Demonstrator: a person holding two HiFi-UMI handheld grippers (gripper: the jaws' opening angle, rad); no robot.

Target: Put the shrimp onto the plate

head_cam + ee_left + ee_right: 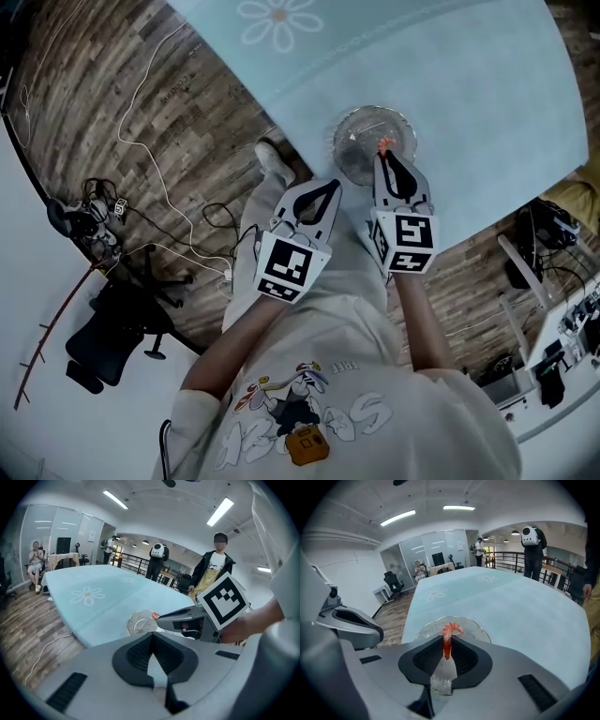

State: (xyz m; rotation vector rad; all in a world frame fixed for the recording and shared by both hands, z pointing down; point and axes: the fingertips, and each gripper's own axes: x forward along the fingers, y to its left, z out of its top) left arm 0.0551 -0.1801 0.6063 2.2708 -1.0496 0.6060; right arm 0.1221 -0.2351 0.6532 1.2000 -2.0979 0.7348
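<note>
An orange shrimp sticks up between the jaws of my right gripper, which is shut on it just above the clear glass plate. In the head view the shrimp shows at the tip of the right gripper, over the near part of the plate. My left gripper hangs off the table edge to the left of the plate, jaws closed on nothing. From the left gripper view the plate and the right gripper lie ahead.
The pale blue table carries a white flower print. Cables and an office chair lie on the wooden floor at left. People stand beyond the table.
</note>
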